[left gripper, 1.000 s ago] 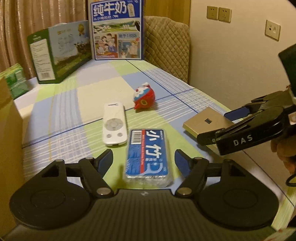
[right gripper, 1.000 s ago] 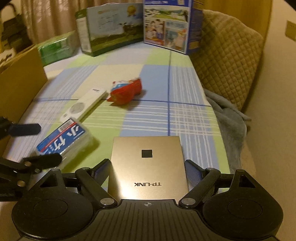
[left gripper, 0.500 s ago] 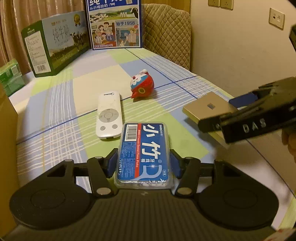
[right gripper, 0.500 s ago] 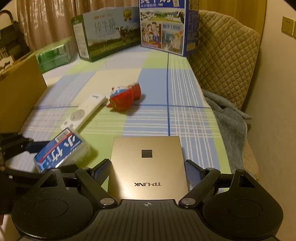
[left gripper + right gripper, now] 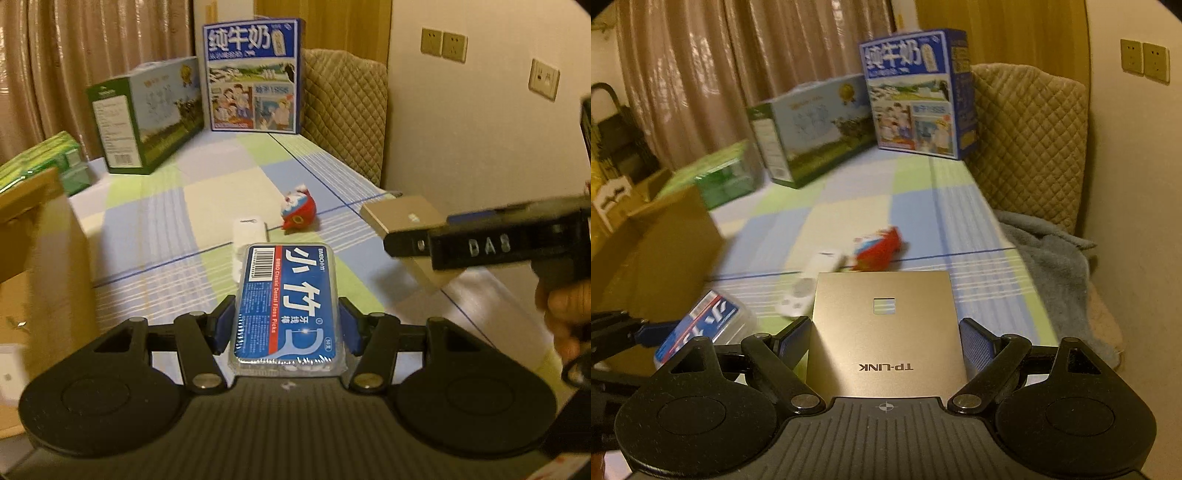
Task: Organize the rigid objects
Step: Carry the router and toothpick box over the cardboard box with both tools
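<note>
Left gripper (image 5: pixel 287 325) clamps floss box (image 5: pixel 286 306); right gripper (image 5: pixel 886 341) pinches router (image 5: pixel 884 328).

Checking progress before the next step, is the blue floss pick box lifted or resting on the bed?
Lifted: the left gripper clamps the floss pick box above the bedspread.

I'm seeing a blue-and-red labelled floss box (image 5: pixel 286 310), a gold square box (image 5: pixel 884 332), a white remote (image 5: pixel 249 229), a red toy (image 5: pixel 298 212), and a bedsheet (image 5: pixel 177 206) showing green, blue and cream checks.
</note>
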A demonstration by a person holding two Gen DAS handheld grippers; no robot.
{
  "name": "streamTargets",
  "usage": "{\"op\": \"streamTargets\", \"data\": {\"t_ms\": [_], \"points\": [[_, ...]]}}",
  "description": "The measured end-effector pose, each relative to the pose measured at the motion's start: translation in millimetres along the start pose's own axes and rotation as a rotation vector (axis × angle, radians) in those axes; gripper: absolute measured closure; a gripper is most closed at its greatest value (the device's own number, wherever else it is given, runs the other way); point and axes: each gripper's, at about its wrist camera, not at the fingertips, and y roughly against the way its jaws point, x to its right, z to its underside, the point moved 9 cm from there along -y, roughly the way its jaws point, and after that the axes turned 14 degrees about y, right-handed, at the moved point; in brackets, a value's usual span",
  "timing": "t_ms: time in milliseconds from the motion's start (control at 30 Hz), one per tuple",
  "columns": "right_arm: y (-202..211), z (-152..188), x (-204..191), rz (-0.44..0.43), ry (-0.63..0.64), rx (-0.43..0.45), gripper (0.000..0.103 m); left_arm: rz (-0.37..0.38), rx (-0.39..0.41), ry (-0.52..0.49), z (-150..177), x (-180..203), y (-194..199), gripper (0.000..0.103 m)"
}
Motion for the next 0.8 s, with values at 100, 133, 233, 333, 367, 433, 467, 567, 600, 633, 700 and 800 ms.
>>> {"op": "streamTargets", "data": {"t_ms": [100, 133, 233, 333, 367, 433, 467, 567, 600, 633, 700, 800], "points": [[17.5, -5.9, -27.0, -0.021, 0.029, 0.019, 0.02, -0.011, 0.019, 0.004, -7.8, -8.9, 26.8, 0.051], [22.9, -8.9, -35.9, -0.029, 0.036, 0.026, 0.02, -0.016, 0.028, 0.006, -11.5, -12.8, 36.5, 0.051], [36.9, -18.6, -62.2, -0.05, 0.053, 0.045, 0.02, -0.035, 0.056, 0.023, -21.2, -28.6, 66.9, 0.051], [49.6, -32.5, -92.7, -0.084, 0.085, 0.072, 0.02, -0.066, 0.078, 0.043, -28.0, -50.6, 95.2, 0.051], [51.7, -35.8, -102.5, -0.096, 0.097, 0.078, 0.02, -0.08, 0.086, 0.046, -29.1, -58.6, 104.1, 0.051], [56.5, -44.4, -124.6, -0.131, 0.111, 0.092, 0.02, -0.113, 0.101, 0.052, -30.8, -76.7, 121.0, 0.051], [58.0, -49.0, -136.1, -0.149, 0.116, 0.099, 0.02, -0.133, 0.106, 0.057, -31.2, -88.8, 130.0, 0.051], [59.3, -62.2, -168.9, -0.187, 0.144, 0.12, 0.02, -0.197, 0.123, 0.071, -30.7, -123.2, 154.0, 0.051], [59.2, -67.1, -182.7, -0.205, 0.156, 0.126, 0.02, -0.216, 0.127, 0.08, -30.3, -134.6, 160.5, 0.051], [57.1, -70.5, -192.4, -0.218, 0.165, 0.13, 0.02, -0.234, 0.131, 0.089, -30.0, -146.4, 166.8, 0.051], [53.7, -77.6, -214.1, -0.241, 0.188, 0.136, 0.02, -0.27, 0.137, 0.107, -30.0, -170.7, 178.3, 0.051], [45.2, -85.1, -243.8, -0.28, 0.212, 0.139, 0.02, -0.314, 0.143, 0.127, -32.0, -201.9, 190.7, 0.051]]}}
